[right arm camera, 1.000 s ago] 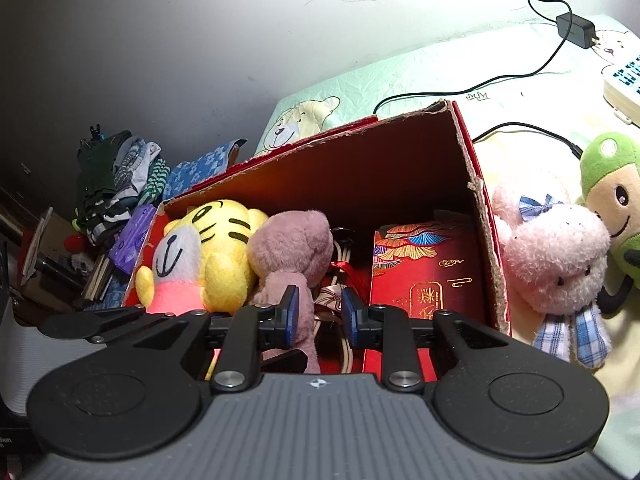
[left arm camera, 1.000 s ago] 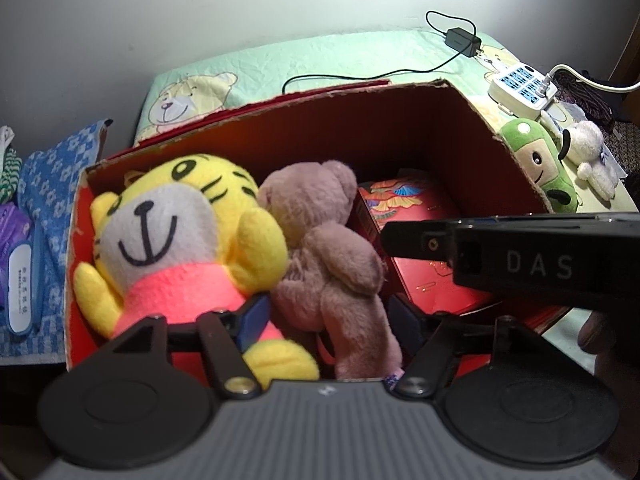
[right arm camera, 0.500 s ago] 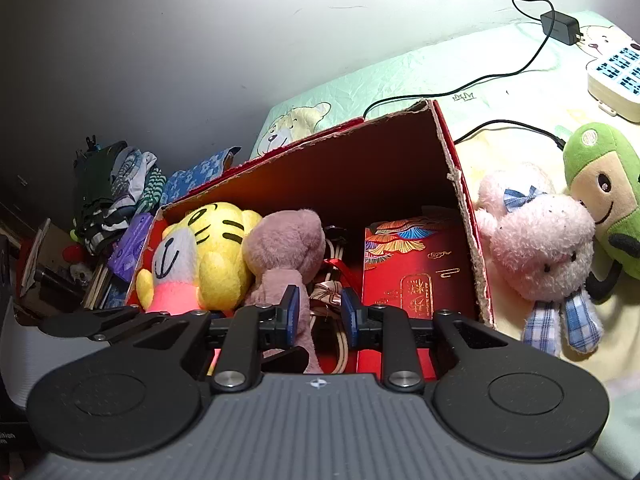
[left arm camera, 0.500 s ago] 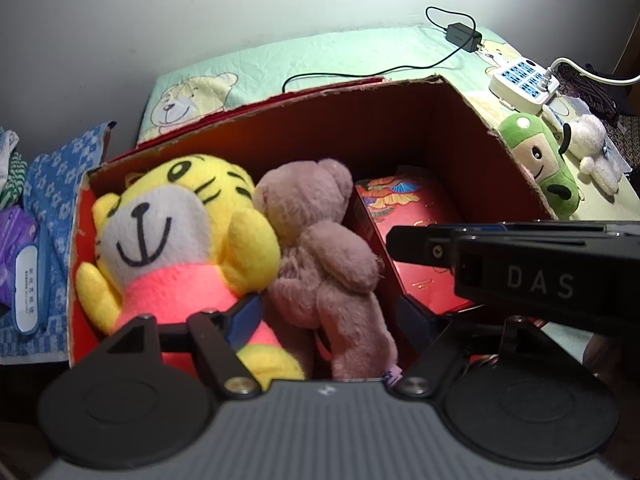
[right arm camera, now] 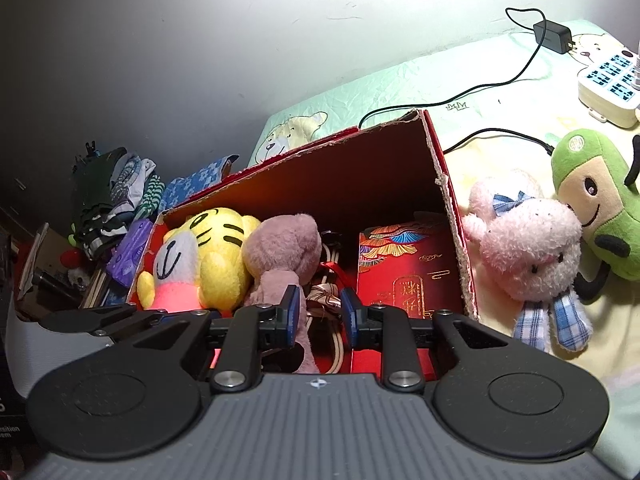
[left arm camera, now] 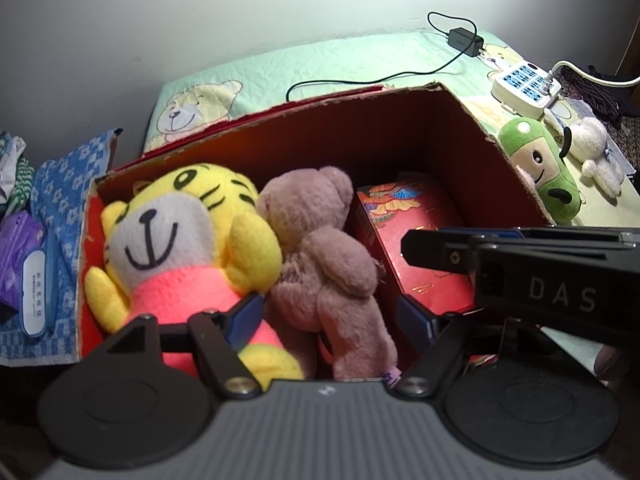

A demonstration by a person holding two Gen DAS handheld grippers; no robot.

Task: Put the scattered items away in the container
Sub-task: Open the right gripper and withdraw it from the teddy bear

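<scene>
A red cardboard box [left arm camera: 400, 120] [right arm camera: 448, 184] holds a yellow tiger plush [left arm camera: 188, 236] [right arm camera: 208, 252], a mauve bear plush [left arm camera: 324, 256] [right arm camera: 280, 252] and a red gift box [left arm camera: 424, 240] [right arm camera: 408, 264]. My left gripper [left arm camera: 332, 320] is open above the bear's legs, holding nothing. My right gripper [right arm camera: 320, 312] is open with a narrow gap and empty, over the box's front. It also crosses the left wrist view [left arm camera: 520, 264]. A pink bunny plush [right arm camera: 528, 248] and a green plush [right arm camera: 600, 208] [left arm camera: 540, 172] lie on the bed right of the box. A white plush [left arm camera: 596, 152] lies beyond them.
A power strip [left arm camera: 524, 84] [right arm camera: 612, 88], a black charger [left arm camera: 464, 40] [right arm camera: 552, 34] and cables lie on the green bear-print bedsheet [left arm camera: 320, 64]. A blue patterned cloth [left arm camera: 60, 184] and piled clothes [right arm camera: 112, 196] sit left of the box. A wall stands behind.
Both views have shifted slightly; the pink bunny and green plush sit further left in the right wrist view. Both grippers keep the same opening and hold nothing.
</scene>
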